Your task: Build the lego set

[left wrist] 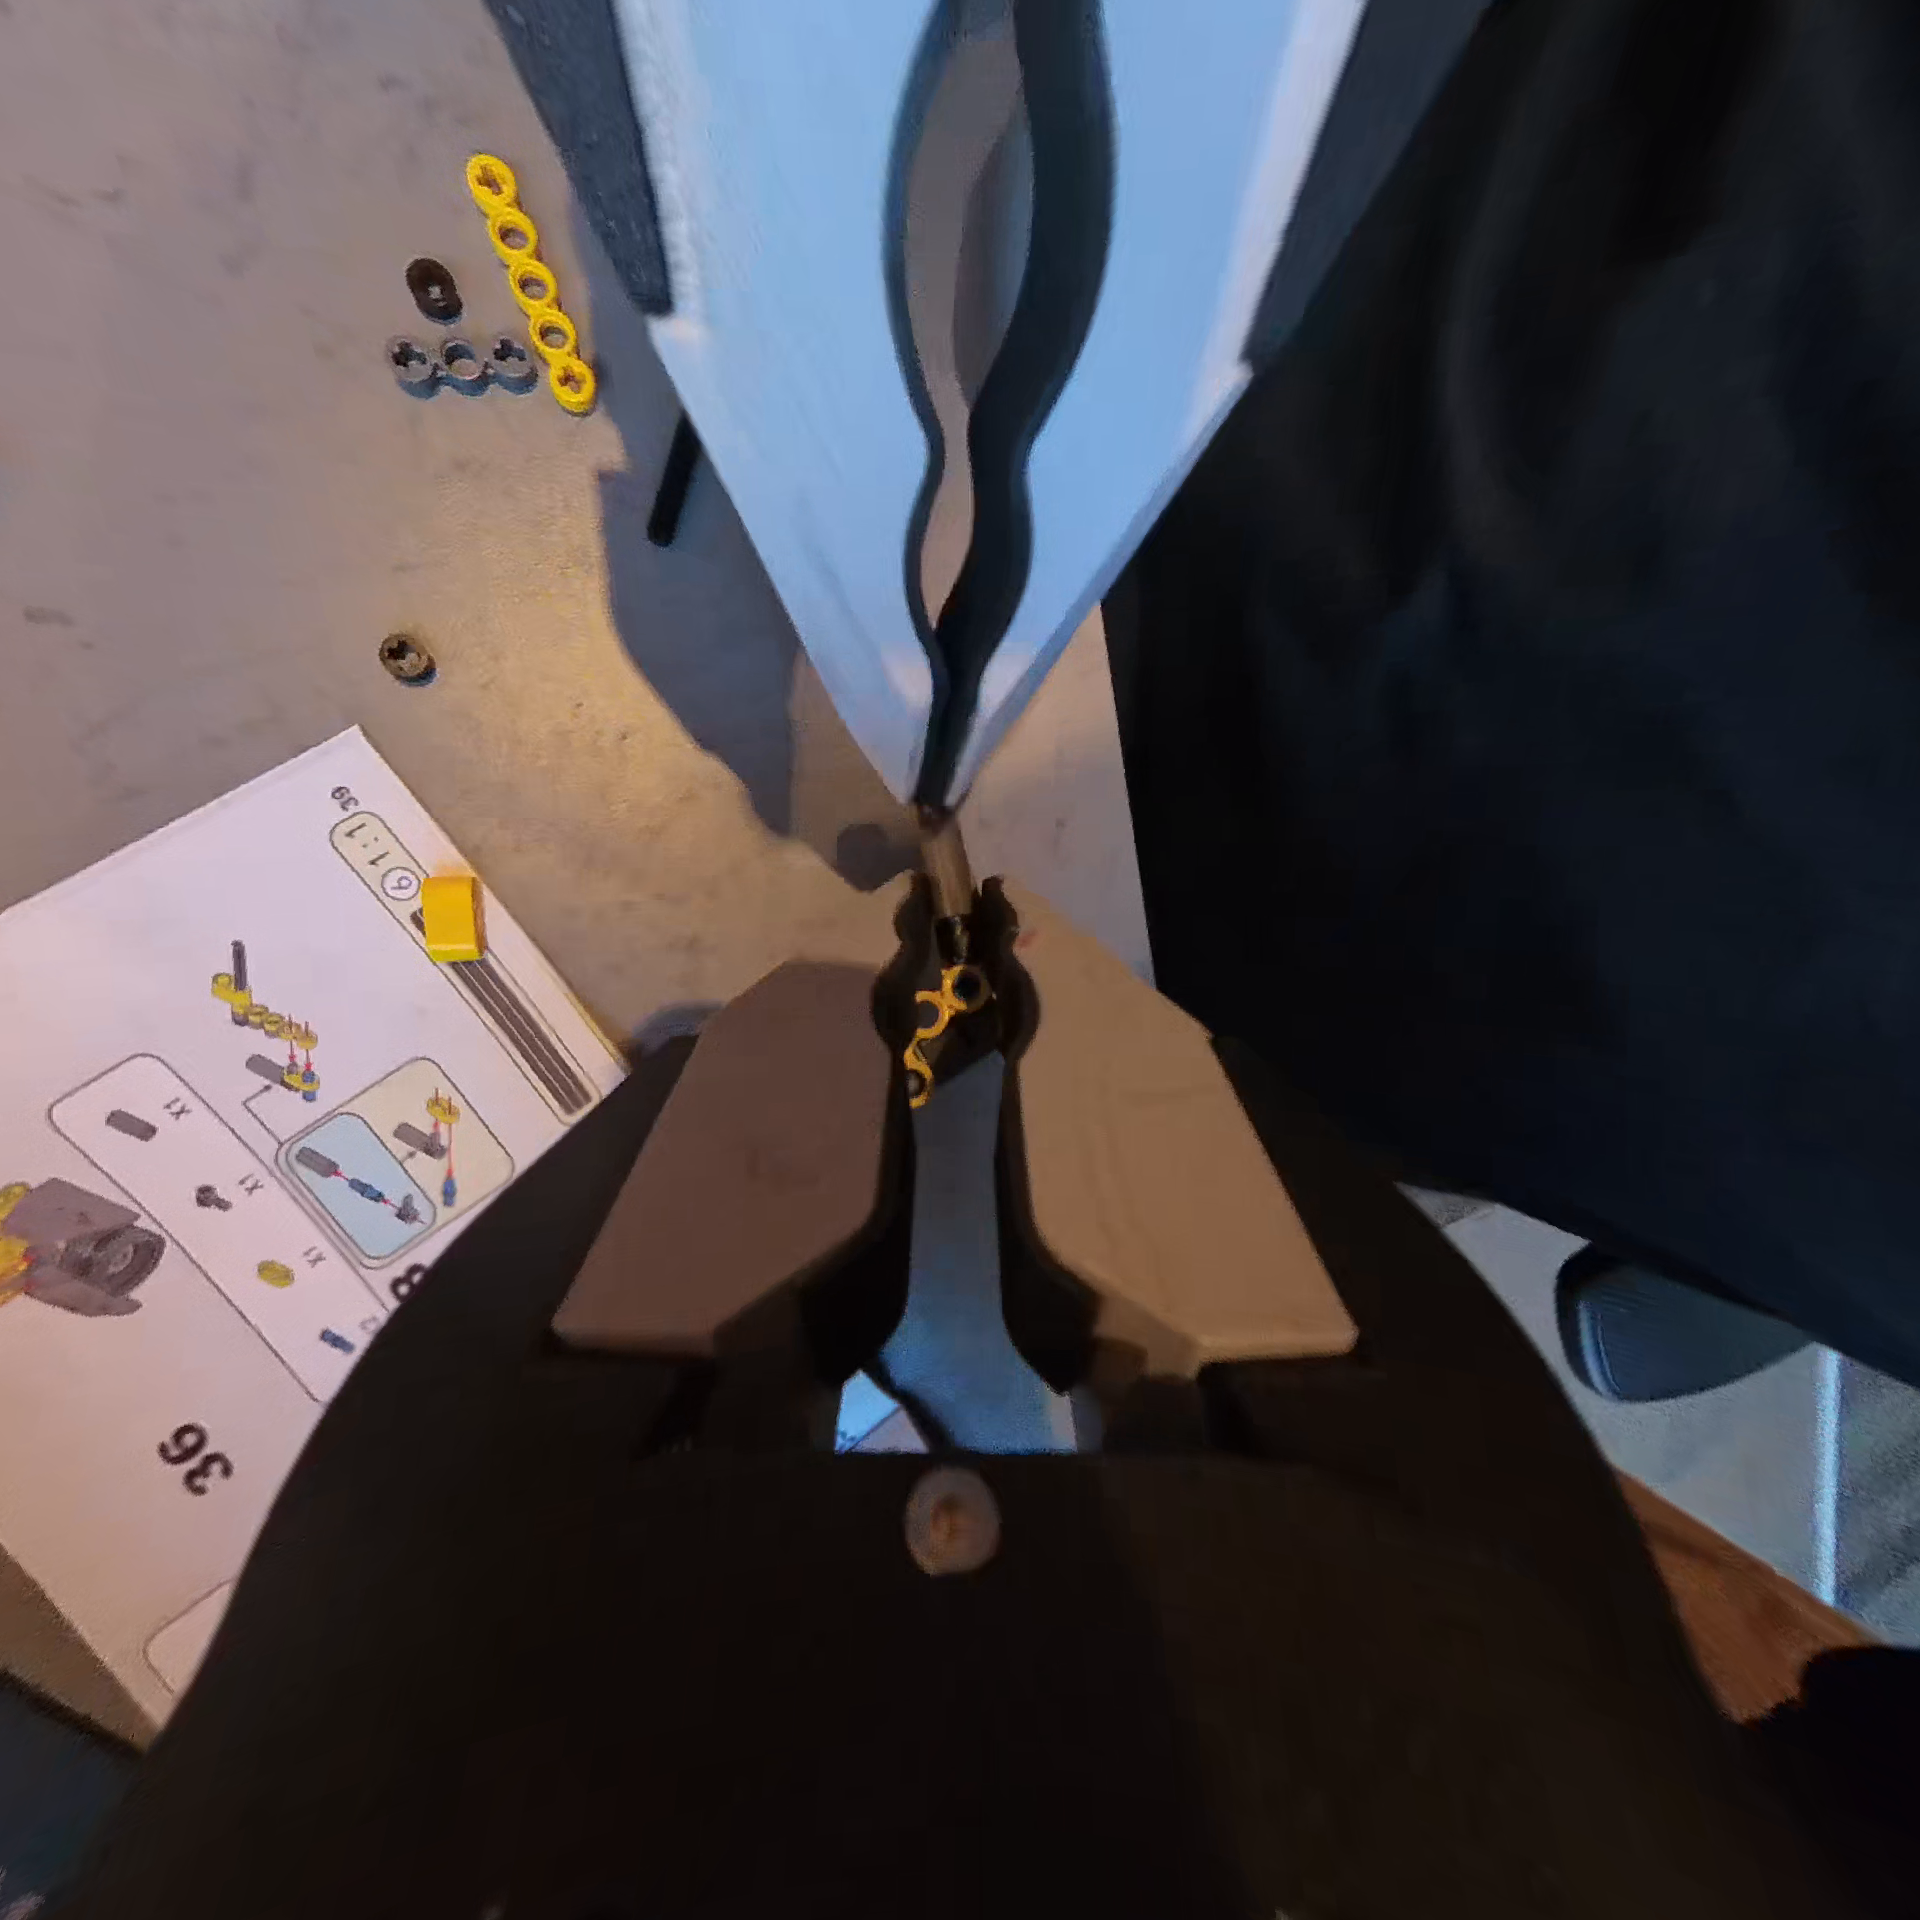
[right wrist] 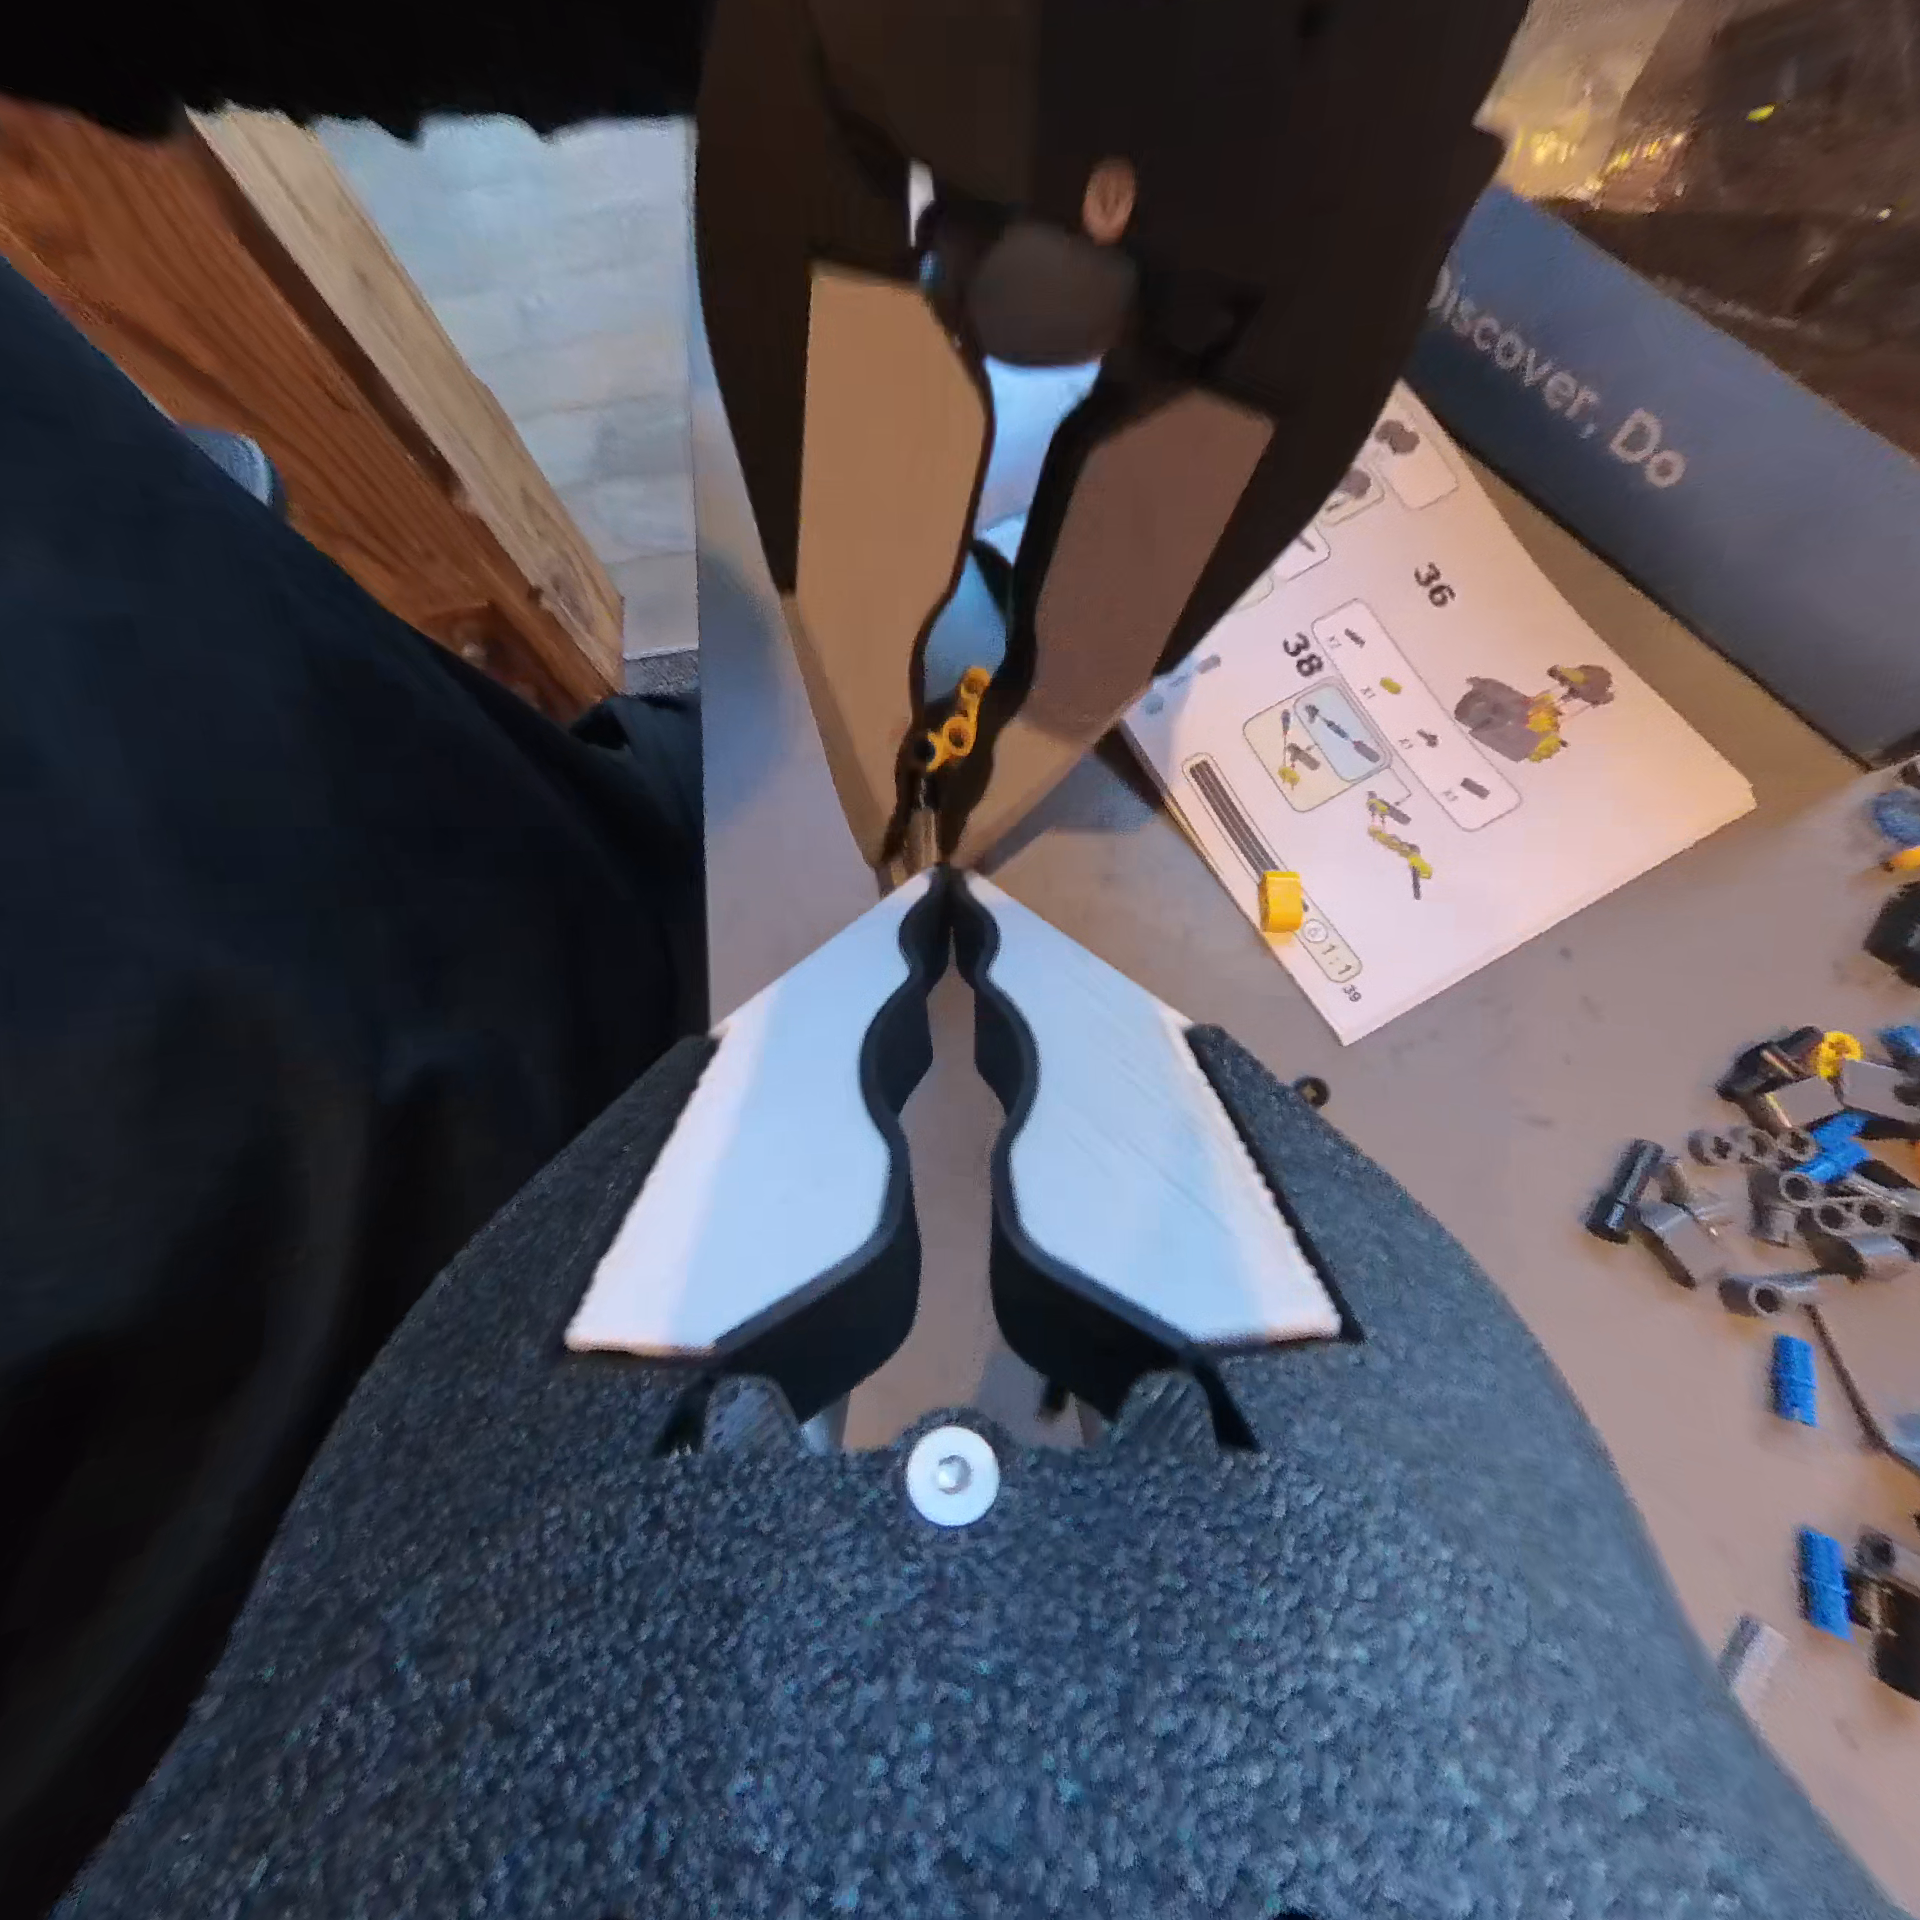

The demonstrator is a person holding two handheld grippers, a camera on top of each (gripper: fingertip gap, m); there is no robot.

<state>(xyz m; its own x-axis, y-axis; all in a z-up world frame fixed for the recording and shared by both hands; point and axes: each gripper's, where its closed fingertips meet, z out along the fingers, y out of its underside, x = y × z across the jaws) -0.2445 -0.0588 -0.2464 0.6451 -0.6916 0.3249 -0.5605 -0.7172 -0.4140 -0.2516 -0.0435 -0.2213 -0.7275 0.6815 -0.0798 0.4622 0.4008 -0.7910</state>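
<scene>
My left gripper point(left wrist: 956, 920), with tan fingers and black pads, is shut on a small yellow piece with holes point(left wrist: 948, 1013). My right gripper point(right wrist: 943, 878), with white fingers, is shut on the end of a short grey pin point(right wrist: 921, 831). The two grippers meet tip to tip above the table. In the left wrist view the right gripper point(left wrist: 938, 810) comes down from the top and its grey pin point(left wrist: 943, 857) reaches the yellow piece between the left pads. In the right wrist view the left gripper point(right wrist: 920, 847) hangs from the top with the yellow piece point(right wrist: 956, 727) in it.
An open instruction booklet point(left wrist: 260, 1091) point(right wrist: 1455, 748) lies on the grey table with a small yellow block point(left wrist: 454, 917) on it. A yellow five-hole beam point(left wrist: 530, 281), a grey three-hole beam point(left wrist: 462, 364) and a black oval part point(left wrist: 431, 286) lie beyond. Loose grey and blue parts point(right wrist: 1787, 1174) lie right. A person's dark clothing point(left wrist: 1558, 623) is close. Both grippers' tips are close together, under 4 cm apart.
</scene>
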